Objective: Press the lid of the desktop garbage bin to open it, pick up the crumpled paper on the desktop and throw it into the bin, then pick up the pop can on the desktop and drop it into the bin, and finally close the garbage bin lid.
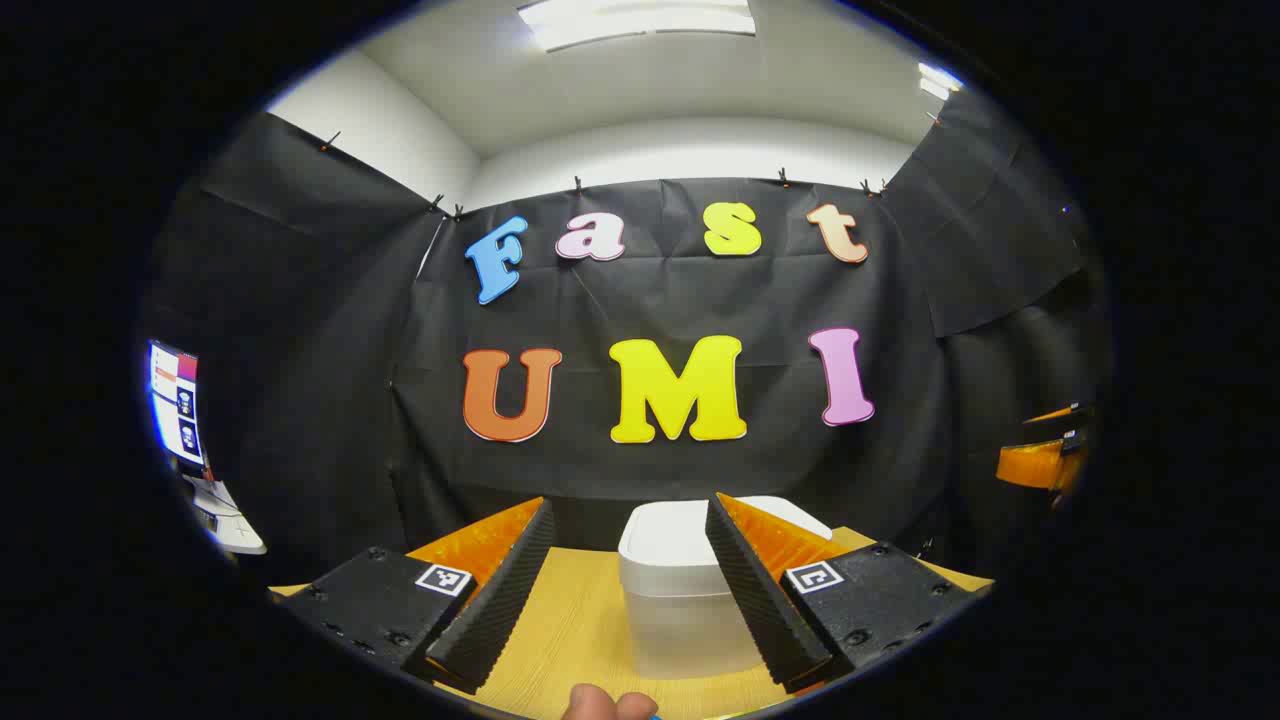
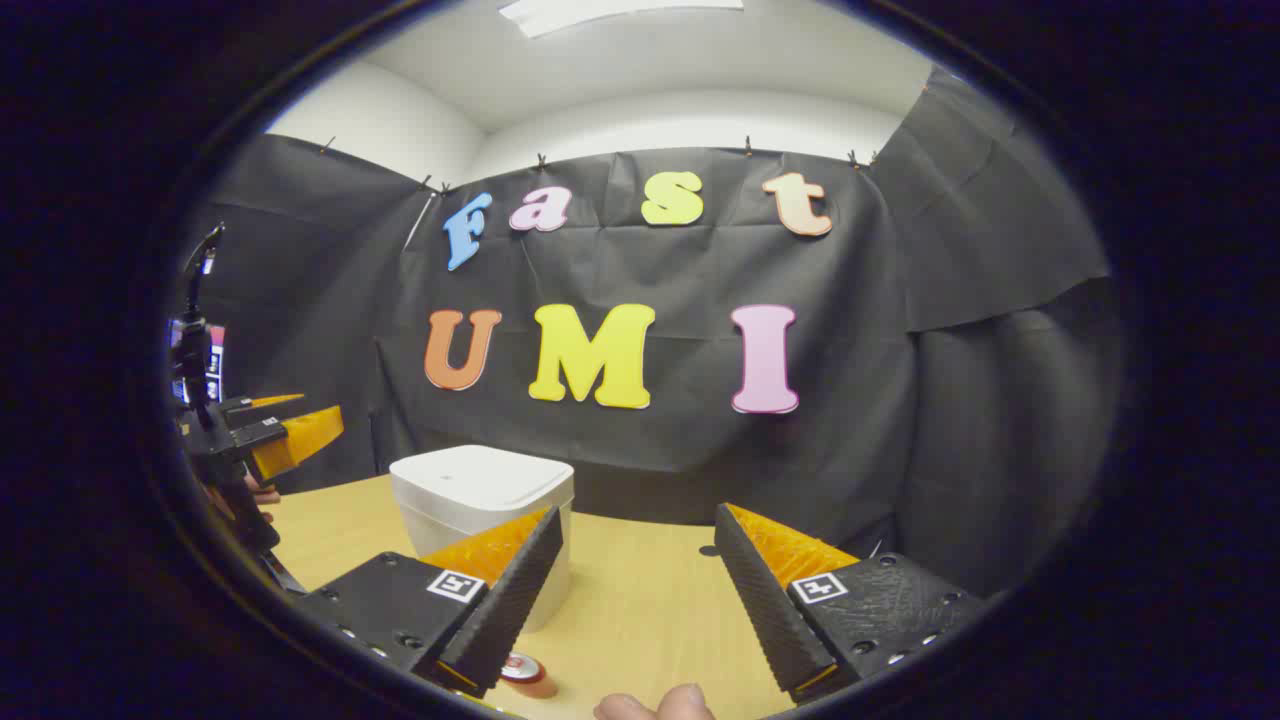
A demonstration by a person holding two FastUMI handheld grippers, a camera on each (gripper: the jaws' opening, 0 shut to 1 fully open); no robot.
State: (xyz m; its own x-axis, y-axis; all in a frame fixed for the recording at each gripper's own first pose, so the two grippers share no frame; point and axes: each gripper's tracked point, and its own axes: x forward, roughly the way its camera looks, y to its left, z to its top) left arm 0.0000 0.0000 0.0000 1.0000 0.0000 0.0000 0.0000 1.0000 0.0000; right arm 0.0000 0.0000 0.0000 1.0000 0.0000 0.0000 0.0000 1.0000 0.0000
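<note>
**Both tools spread above the bench**

The bench [image 2: 650,600] carries the white bin [image 1: 680,590], lid closed, just ahead between the left tool [image 1: 630,580] fingers. The right tool [image 2: 640,590] is spread too; the pop can [image 2: 525,672] lies under its left finger.

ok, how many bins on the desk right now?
1. A white bin, lid down, stands on the wooden table ahead and left of the right gripper. In the left gripper view it sits just ahead of the left gripper.
</note>
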